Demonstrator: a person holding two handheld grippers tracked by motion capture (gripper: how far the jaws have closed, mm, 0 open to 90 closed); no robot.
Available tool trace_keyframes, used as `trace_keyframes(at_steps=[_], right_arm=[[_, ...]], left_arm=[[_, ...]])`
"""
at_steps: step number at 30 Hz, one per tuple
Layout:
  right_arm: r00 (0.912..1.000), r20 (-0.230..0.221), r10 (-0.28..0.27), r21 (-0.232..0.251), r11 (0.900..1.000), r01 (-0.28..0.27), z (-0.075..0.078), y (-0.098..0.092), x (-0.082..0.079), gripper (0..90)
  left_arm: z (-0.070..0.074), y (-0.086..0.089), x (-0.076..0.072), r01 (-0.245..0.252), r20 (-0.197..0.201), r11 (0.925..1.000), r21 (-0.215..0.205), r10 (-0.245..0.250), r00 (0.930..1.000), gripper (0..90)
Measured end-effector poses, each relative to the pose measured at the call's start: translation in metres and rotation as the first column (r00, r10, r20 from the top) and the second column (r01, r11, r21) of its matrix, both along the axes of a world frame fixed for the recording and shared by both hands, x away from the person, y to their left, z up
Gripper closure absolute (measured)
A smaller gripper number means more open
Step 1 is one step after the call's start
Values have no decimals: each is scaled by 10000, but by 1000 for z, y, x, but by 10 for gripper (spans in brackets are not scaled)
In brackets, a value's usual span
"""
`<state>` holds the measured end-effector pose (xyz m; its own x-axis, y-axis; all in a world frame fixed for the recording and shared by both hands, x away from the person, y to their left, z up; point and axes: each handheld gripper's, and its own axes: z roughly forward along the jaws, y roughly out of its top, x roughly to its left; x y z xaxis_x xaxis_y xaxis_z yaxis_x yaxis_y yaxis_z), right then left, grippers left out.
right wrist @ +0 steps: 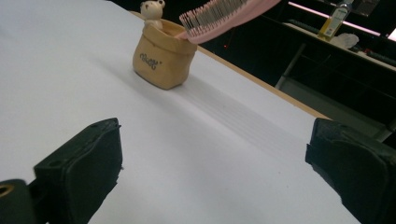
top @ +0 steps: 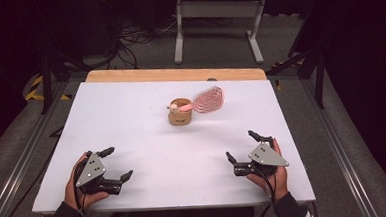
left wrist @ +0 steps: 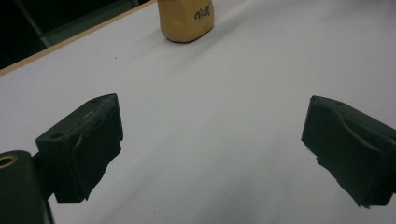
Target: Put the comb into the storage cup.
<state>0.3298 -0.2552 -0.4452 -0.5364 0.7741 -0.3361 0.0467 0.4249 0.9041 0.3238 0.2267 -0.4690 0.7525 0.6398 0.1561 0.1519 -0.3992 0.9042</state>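
Currently both tongs rest at the near edge of the white desk (top: 131, 116), jaws spread wide and holding nothing. The left tongs (top: 118, 164) sit at about 7 o'clock on the desk, the right tongs (top: 242, 146) at about 5 o'clock.

The tan holder pot (top: 180, 112) stands upright a little beyond the desk centre, toward 12 o'clock, well apart from both tongs. A pink hairbrush (top: 205, 100) stands in it handle-down; its long axis tilts out of the pot toward 2 o'clock, with the bristled head overhanging the rim on the right side. A small bear figure (right wrist: 152, 10) sits at the pot's left rim.

From the left tongs the pot lies toward 1 o'clock; from the right tongs, toward 11 o'clock. In the right gripper view the brush head (right wrist: 219, 16) and the pot (right wrist: 163, 58) both appear ahead and left of the jaw line; the left gripper view shows the pot base (left wrist: 186, 21) ahead.

Judgement: the brush head leans toward the right tongs, so the right hand has the shorter, clearer approach.
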Motion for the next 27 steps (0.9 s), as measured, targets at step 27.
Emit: trace_keyframes(at_steps=[27], right_arm=[[9967, -611, -526, -306, 9982, 508, -14, -14, -2, 40]], left_arm=[[3, 1, 4, -257, 106, 9996, -96, 258, 9996, 60]])
